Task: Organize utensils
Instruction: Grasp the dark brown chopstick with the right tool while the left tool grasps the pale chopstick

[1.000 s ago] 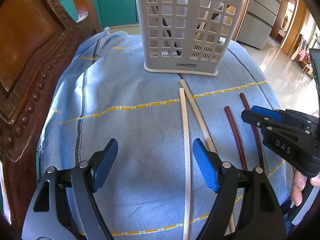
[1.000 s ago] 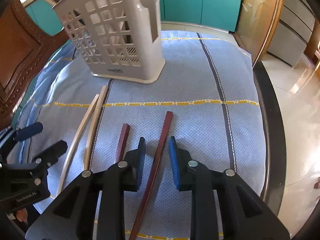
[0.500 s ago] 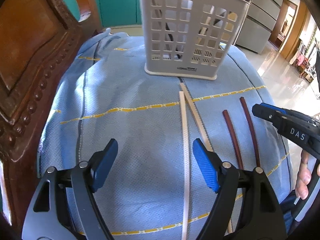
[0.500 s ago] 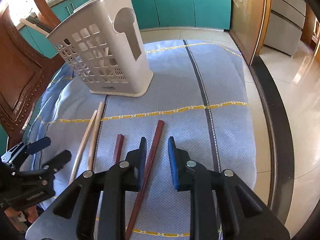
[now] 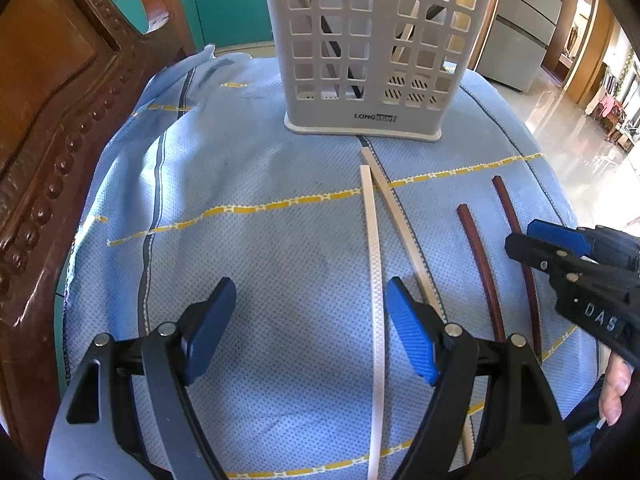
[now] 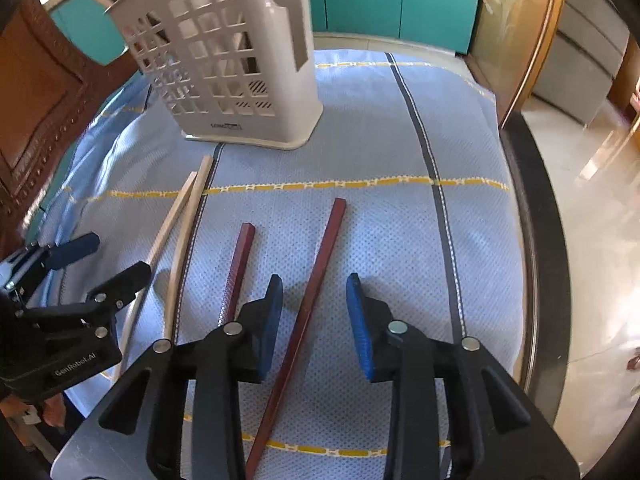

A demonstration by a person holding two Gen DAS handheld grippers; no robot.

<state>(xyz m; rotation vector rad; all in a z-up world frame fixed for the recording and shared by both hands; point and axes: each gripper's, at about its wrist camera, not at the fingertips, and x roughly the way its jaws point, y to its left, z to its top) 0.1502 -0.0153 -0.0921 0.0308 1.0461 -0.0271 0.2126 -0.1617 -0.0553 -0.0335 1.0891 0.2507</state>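
We are getting ready to pick up the dark red chopstick [image 6: 310, 300] that lies on the blue cloth [image 6: 380, 128] between our right gripper's [image 6: 314, 320] opening fingers, our left gripper [image 5: 308, 328] waits wide open and empty, and next we must pinch it and drop it into the white basket [image 6: 224, 60].

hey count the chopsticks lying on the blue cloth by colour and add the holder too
Pale chopsticks: 2
Dark red chopsticks: 2
White utensil holder: 1
Total: 5
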